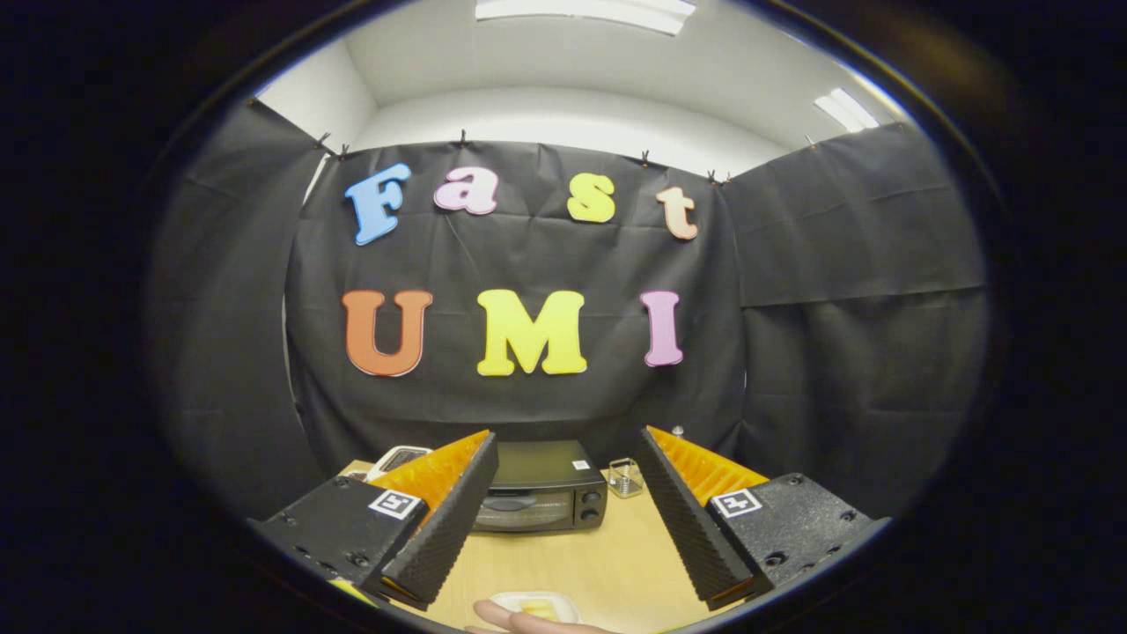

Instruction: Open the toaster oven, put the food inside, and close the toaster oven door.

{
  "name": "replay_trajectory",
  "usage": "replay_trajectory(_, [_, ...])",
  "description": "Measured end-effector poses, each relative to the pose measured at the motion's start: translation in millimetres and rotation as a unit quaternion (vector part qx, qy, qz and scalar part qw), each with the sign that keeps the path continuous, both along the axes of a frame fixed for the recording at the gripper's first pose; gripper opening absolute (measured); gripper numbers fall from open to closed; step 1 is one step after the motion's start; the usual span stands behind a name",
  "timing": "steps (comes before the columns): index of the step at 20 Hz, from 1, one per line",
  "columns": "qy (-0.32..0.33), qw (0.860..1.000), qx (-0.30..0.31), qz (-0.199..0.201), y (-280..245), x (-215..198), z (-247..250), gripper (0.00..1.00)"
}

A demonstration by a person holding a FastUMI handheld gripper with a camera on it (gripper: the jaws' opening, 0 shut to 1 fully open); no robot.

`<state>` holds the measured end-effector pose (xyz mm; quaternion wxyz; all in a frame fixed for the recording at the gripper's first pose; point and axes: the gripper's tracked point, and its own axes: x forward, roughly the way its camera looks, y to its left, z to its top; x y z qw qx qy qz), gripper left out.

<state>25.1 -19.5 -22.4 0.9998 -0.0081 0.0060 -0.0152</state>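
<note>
Pale wood is what the table (607, 563) is made of, and from where I stand the gripper (563, 506) hangs above its near part with its fingers spread wide, nothing between them. Beyond the fingers, at the far edge of the table against the dark cloth wall (836, 352), sits the toaster oven (539, 497), a black box with its door shut and two round knobs stacked on its right side. Just beside the oven, to its right, stands a small clear container (624, 476) with something metal inside; I cannot tell what it is. At the far left corner of the table a white device (398, 459) peeks out behind the left finger, mostly hidden. At the near edge, below the fingers, lies a white plate (534, 603) with a yellow piece of food (539, 608) on it, and a person's hand (519, 622) reaches in touching the plate's near rim. Plate and oven are well apart, with bare tabletop between them
</note>
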Motion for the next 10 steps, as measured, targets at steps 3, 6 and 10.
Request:
replay_trajectory(3, [0.014, 1.0, 0.006, 0.002, 1.4, 23.8, -13.9, 1.0])
replay_trajectory(6, [0.022, 1.0, -0.002, -0.001, 2.5, 56.4, -27.4, 1.0])
replay_trajectory(10, [0.054, 0.998, -0.024, 0.004, 13.8, 102.9, -59.1, 1.0])
